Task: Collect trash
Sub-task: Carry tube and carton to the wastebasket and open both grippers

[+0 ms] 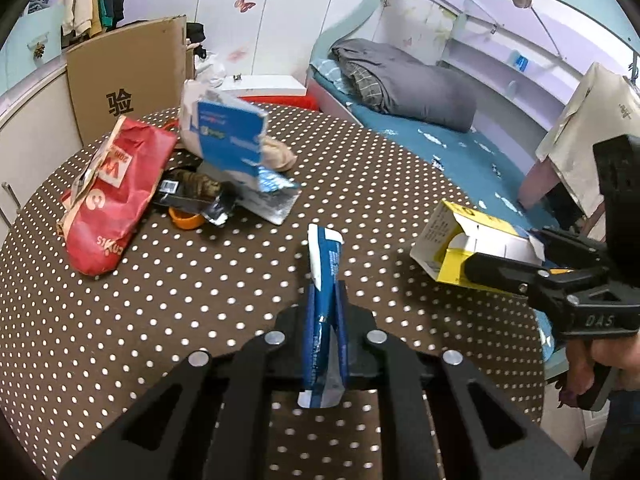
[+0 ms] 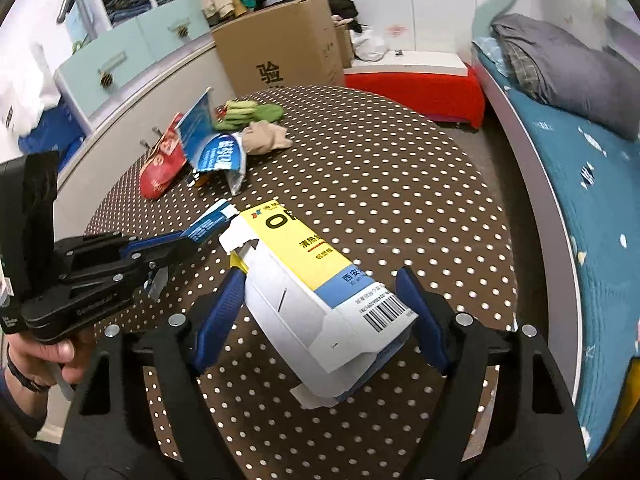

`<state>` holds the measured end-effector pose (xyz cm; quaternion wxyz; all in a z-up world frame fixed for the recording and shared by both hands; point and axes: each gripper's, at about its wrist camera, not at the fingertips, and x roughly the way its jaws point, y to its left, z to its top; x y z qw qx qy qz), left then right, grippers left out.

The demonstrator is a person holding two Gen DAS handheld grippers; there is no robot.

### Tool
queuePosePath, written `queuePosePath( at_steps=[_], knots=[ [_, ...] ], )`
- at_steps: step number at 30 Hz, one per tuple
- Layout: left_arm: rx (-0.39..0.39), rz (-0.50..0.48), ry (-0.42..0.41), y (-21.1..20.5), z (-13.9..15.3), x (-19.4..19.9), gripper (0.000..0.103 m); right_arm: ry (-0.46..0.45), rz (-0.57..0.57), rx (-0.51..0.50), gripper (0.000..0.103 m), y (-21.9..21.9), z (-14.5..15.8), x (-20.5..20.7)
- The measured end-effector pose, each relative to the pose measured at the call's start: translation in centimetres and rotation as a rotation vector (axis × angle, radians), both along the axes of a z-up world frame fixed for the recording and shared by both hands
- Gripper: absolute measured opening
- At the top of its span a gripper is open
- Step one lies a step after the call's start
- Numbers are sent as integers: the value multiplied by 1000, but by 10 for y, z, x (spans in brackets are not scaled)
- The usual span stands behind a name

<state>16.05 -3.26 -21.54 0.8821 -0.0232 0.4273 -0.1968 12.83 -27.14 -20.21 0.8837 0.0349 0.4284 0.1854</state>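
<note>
Clenched hard on a flattened blue packet, right under the lens: left gripper, pads pressed together with only the packet's thin foil between them. Held tilted up and away over the brown polka-dot table, clear of the cloth.

Off to the right, grasping a yellow box with a white torn-open end and a barcode flap: right gripper, jaws standing wide, blue pads against the carton's two sides (contact on the far corner slight, hard to judge). Carried above the table's edge, near the bed.

Seen in the right wrist view, at lower left: a hand wrapped round the left gripper's handle.

Left lying at the table's far side, in one heap: red bag, crumpled blue-and-white pouch propped over it, dark wrapper and orange cap beneath. Just beyond, beige cloth and green gloves, touching each other.

Behind the table, upright against the wall: cardboard box.
</note>
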Motion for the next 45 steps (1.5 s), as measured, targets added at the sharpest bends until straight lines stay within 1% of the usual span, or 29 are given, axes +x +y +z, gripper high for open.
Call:
queuePosePath(
  at_steps=[9,12,14,17,19,22,24,26,29,30,32,35,40,43,45],
  knots=[
    [-49,-8,-42,-18,24,-2,9,-36,-53,149,76,-38,17,-2],
    [-49,-17,-73,-28,35,2,9,-59,-81,209,76,-58,26,-2],
    [-58,-31,-92,-41,44,6,9,-79,-109,222,76,-73,33,-3],
    [-69,-52,-113,-58,55,12,9,-111,-171,238,76,-101,44,-4],
    [-77,-71,-127,-74,62,15,9,-134,-235,247,76,-126,50,-7],
    [-86,-110,-148,-99,71,20,9,-147,-325,249,76,-158,52,-6],
    [-89,-139,-155,-119,76,25,9,-141,-391,256,76,-182,48,-6],
    [-91,-162,-153,-136,76,29,9,-128,-439,259,76,-199,40,-6],
    [-96,-189,-141,-157,76,35,9,-78,-507,269,76,-226,19,0],
    [-98,-196,-136,-163,74,37,9,-52,-532,276,76,-236,8,4],
    [-98,-210,-127,-174,71,39,9,-22,-558,281,76,-246,-7,9],
    [-95,-224,-108,-190,66,45,9,45,-597,300,76,-262,-39,23],
    [-78,-250,-77,-218,55,56,9,152,-629,311,77,-270,-88,44],
    [-67,-268,-54,-234,47,63,9,217,-657,324,80,-275,-120,53],
    [-60,-280,-38,-243,42,67,9,268,-676,330,86,-280,-139,60]
  ],
)
